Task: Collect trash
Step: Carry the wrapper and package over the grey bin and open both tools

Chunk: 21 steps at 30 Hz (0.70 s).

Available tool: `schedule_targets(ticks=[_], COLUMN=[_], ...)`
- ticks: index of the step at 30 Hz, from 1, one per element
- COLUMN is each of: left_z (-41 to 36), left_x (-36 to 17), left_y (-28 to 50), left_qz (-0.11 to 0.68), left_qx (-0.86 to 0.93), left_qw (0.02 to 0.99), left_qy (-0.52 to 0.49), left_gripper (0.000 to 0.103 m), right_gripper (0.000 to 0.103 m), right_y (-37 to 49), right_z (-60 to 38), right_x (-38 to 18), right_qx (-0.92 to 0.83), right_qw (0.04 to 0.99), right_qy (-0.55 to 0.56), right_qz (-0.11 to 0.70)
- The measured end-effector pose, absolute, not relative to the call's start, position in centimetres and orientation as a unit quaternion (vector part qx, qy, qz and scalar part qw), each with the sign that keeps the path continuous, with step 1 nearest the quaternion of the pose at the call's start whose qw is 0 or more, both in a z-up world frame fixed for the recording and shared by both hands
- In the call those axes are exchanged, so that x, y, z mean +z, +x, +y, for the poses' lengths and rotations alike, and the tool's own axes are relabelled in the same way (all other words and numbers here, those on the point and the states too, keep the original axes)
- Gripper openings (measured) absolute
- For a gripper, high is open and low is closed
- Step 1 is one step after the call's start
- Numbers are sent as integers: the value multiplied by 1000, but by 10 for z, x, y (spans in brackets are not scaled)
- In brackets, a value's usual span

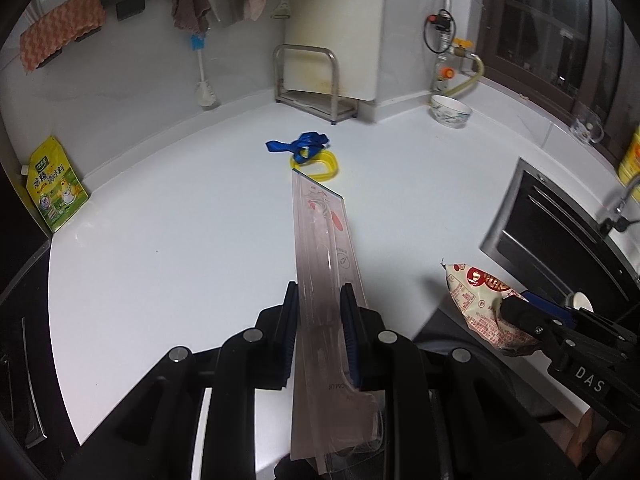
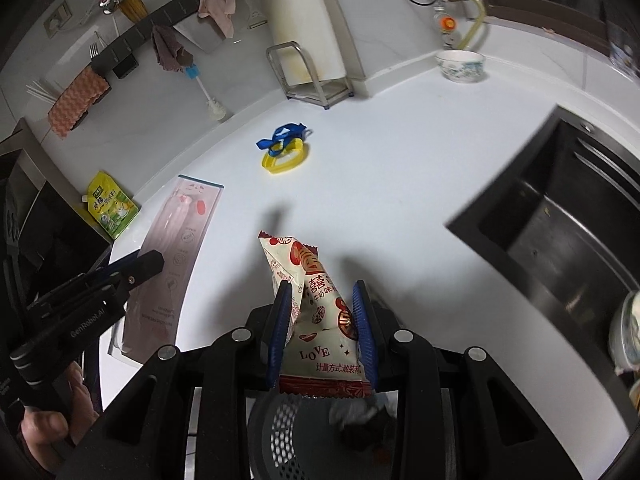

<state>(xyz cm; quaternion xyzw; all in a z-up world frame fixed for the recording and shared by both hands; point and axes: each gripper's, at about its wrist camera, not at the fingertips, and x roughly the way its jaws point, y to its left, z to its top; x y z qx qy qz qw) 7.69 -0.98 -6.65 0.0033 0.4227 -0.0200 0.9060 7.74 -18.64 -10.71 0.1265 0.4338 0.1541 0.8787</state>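
My left gripper (image 1: 319,300) is shut on a long clear plastic package (image 1: 326,248) with red print, held above the white counter (image 1: 180,240); it also shows in the right wrist view (image 2: 176,248). My right gripper (image 2: 320,296) is shut on a cream and red snack wrapper (image 2: 316,312), held over a mesh trash bin (image 2: 288,432) with some trash inside. The wrapper also shows in the left wrist view (image 1: 480,304). A blue ribbon (image 1: 300,144) lies on a yellow plastic ring (image 1: 324,164) further back on the counter.
A black sink (image 2: 560,220) is at the right. A patterned bowl (image 1: 450,110) and a metal rack (image 1: 312,80) stand at the back. A green-yellow seasoning pouch (image 1: 54,188) leans at the left wall. A brush and cloths hang on the wall.
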Motion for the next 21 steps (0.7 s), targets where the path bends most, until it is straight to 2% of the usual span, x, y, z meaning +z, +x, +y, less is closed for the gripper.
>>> schedule_targets(ticks=[12,21], left_z=[-41,-58], left_x=[-68,-95], left_y=[18,-7], left_qz=[424,446], left_qx=[-56,-75], left_qw=[904,891], left_qy=[26,38], left_gripper=[21,21], right_gripper=[30,30], right_y=[7,-22], right_z=[-221,-231], right_x=[-118,-142], right_qx=[133,124], right_qw=[876,867], right_qy=[139,143], right_qz=[443,461])
